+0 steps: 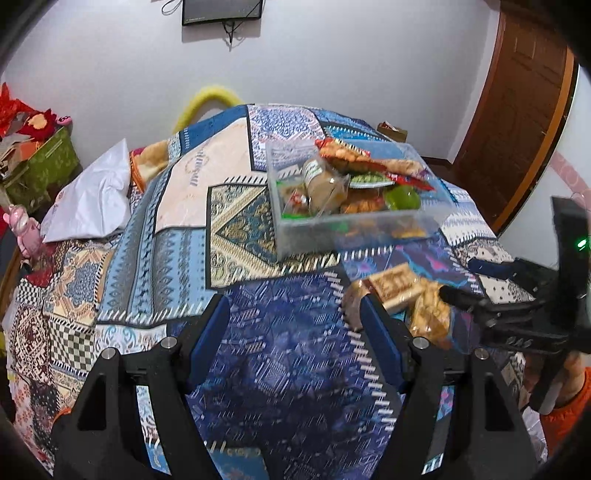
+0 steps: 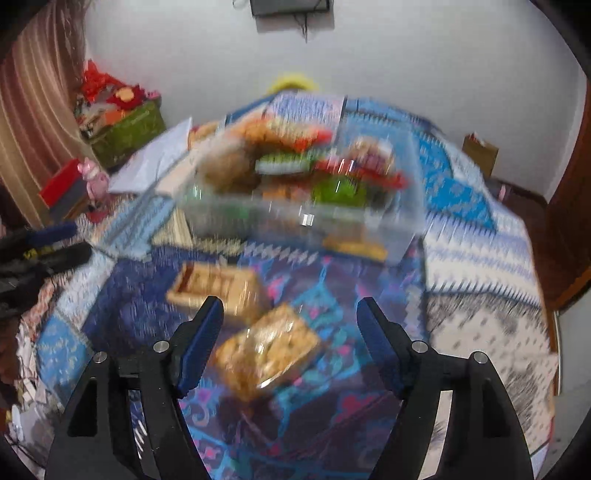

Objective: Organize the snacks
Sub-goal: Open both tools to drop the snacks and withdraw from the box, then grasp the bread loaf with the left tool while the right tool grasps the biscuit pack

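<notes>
Starting at the fingers: the right gripper (image 2: pixel 290 304) has its blue-padded jaws spread wide with nothing pinched, hanging over a clear bag of golden snacks (image 2: pixel 267 345) that lies on the patchwork bedspread (image 2: pixel 480 266). Whether the pads touch the bag, can't tell, the right wrist view is pretty smeared. Just beyond the left finger (image 2: pixel 207 325) sits a tan snack pack (image 2: pixel 218 286) with a windowed top, close beside the bag.

The left gripper (image 1: pixel 295 310) is gaping wide too, holding nothing, jaws over a dark blue patch of the bedspread. From its camera the tan pack and the bag show up just past its right-hand finger (image 1: pixel 373 317), and the right gripper comes in from the right edge with its tips at the bag.

Farther back on the bed is the clear plastic bin (image 1: pixel 354 236), already heaped with snacks: a brownish packet (image 1: pixel 327 184), red wrappers (image 1: pixel 369 158) on top, something bright green (image 1: pixel 402 197) near the front. Left of it a white pillow (image 1: pixel 92 199). Off the bed there's a green box (image 1: pixel 44 166) piled with red stuff, a pink toy (image 1: pixel 24 229), a wall screen (image 1: pixel 221 11) and a wooden door (image 1: pixel 517 110).
</notes>
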`<state>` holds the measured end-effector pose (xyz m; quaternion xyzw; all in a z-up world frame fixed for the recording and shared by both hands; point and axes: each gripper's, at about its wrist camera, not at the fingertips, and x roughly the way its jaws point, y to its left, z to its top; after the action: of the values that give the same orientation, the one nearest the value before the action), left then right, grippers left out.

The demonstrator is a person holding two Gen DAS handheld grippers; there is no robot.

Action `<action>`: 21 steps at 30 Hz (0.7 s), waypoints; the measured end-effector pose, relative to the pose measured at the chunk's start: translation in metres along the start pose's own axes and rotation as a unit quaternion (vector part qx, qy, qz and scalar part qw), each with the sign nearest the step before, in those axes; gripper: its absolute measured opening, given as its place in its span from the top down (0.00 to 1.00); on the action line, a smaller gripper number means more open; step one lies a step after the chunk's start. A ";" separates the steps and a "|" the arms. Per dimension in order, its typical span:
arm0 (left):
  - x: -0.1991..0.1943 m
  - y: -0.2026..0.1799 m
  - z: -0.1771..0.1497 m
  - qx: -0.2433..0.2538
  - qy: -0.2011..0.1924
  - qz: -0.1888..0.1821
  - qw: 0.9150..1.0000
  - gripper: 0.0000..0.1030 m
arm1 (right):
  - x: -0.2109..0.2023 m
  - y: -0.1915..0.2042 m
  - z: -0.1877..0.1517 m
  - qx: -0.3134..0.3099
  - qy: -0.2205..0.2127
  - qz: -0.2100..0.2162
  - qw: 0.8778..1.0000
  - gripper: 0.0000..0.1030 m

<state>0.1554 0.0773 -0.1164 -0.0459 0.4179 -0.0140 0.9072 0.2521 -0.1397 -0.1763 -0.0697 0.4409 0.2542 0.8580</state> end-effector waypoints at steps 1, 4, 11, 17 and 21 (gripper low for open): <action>-0.001 0.001 -0.003 0.000 0.001 0.001 1.000 0.30 | 0.004 0.003 -0.004 -0.002 0.006 -0.004 1.000 0.30; -0.001 0.001 -0.010 0.003 0.003 -0.002 1.000 0.30 | 0.014 0.006 -0.013 0.006 0.021 0.001 1.000 0.30; 0.009 -0.005 -0.016 0.013 0.017 -0.014 1.000 0.30 | 0.031 0.013 -0.012 0.008 0.041 0.005 0.999 0.30; 0.022 -0.023 -0.016 0.040 0.029 -0.032 0.998 0.30 | 0.038 0.007 -0.018 0.008 0.047 0.020 0.999 0.33; 0.037 -0.037 -0.017 0.054 0.048 -0.039 0.997 0.30 | 0.029 -0.004 -0.021 0.018 0.038 0.028 0.999 0.44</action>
<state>0.1671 0.0369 -0.1523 -0.0122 0.4576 -0.0745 0.8859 0.2525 -0.1393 -0.2125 -0.0511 0.4794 0.2669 0.8344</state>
